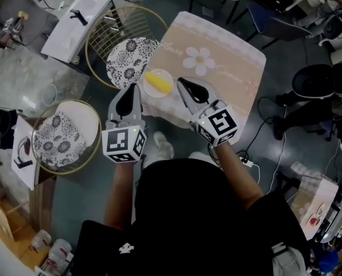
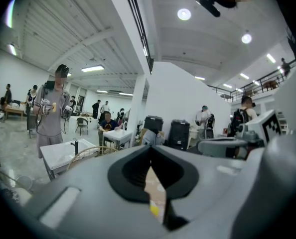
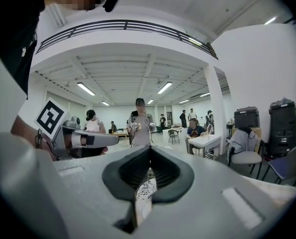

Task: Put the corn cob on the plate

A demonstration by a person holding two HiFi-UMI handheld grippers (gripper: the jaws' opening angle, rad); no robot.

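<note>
A yellow corn cob (image 1: 158,83) lies on a small white plate (image 1: 148,91) at the near left edge of the beige flower-print tablecloth (image 1: 223,62). My left gripper (image 1: 133,87) hangs just left of the plate, its jaws together and empty. My right gripper (image 1: 181,81) hovers just right of the plate, also shut with nothing in it. In the left gripper view the left gripper (image 2: 150,156) has its tips meeting, and a sliver of the corn cob (image 2: 154,209) shows through the slit below. In the right gripper view the right gripper (image 3: 149,156) is closed and empty.
Two gold wire chairs with black-and-white patterned cushions stand left of the table, one at the far left (image 1: 132,59) and one nearer (image 1: 61,134). A white sink unit (image 1: 79,25) sits beyond them. Office chairs and cables lie to the right (image 1: 315,85). Several people stand in the hall.
</note>
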